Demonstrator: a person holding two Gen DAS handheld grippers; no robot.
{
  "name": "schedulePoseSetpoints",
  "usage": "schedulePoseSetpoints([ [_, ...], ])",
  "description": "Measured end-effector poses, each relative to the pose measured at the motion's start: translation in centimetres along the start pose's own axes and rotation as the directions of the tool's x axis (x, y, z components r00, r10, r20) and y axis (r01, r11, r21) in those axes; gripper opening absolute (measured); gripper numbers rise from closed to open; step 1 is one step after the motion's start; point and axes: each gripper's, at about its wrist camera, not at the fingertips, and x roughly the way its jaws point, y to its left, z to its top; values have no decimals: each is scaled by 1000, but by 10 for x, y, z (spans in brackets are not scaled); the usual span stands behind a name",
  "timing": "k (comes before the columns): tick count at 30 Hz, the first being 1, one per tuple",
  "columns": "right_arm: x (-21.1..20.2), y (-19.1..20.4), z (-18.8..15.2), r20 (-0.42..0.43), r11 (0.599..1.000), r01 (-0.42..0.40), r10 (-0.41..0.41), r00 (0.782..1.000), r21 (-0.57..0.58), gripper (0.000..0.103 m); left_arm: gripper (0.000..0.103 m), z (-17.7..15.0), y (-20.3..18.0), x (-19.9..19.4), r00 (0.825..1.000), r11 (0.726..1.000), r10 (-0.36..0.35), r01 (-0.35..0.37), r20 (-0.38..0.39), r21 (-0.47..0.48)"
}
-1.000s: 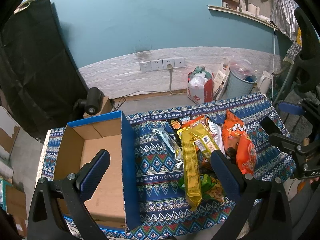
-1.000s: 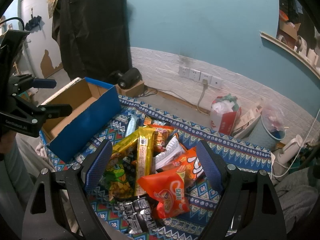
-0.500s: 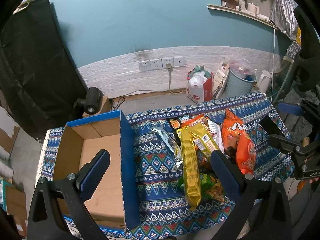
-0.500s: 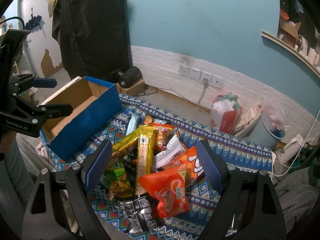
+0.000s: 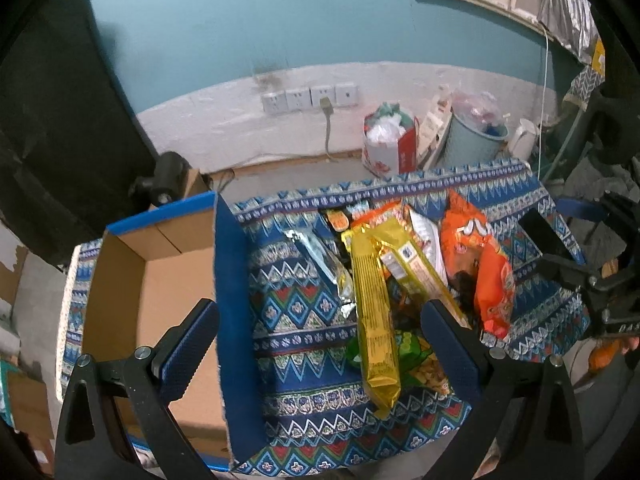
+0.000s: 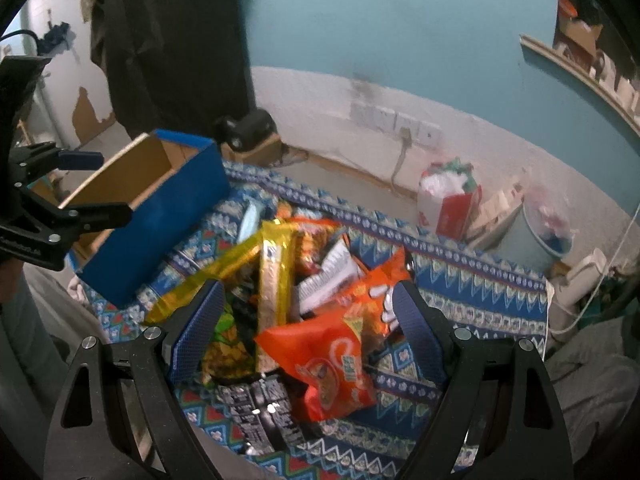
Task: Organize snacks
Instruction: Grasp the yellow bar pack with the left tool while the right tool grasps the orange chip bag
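Observation:
A pile of snack packs lies on a patterned blue cloth [image 5: 304, 320]: a long yellow pack [image 5: 374, 320], orange chip bags [image 5: 484, 268], a silver pack [image 5: 324, 264] and a green bag [image 5: 408, 354]. An open blue cardboard box [image 5: 160, 300] stands left of the pile, with nothing seen inside. My left gripper [image 5: 320, 340] hovers open over the box's right wall and the cloth. My right gripper [image 6: 308, 328] hangs open low over the pile, above an orange bag [image 6: 324, 360], a yellow pack [image 6: 274, 272] and a black pack [image 6: 260, 400]. The box [image 6: 160, 208] shows at left there.
Behind the table run a teal wall with sockets [image 5: 310, 98], a red and white bag [image 5: 390, 144], a pale bin [image 5: 474, 140] and a white kettle [image 5: 522, 144]. A black camera [image 5: 168, 178] sits behind the box. The cloth's front edge is near both grippers.
My right gripper has dropped closer to the snack pile, which looks larger and slightly blurred now. The left gripper has barely moved. Both stay open.

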Motion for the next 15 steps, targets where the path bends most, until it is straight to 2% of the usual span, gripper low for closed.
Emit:
schedulePoseSetpoints([
  [7,25,-21,-17,-99,999,6,-2,995,42,84,102,-6,-9,33,995,999,-38,39,-95,11],
  [15,59,-29,-40,-207,1000,15,-13,978,6,84,102,-9,-8,64,983,998,-65,62,-174,-21],
])
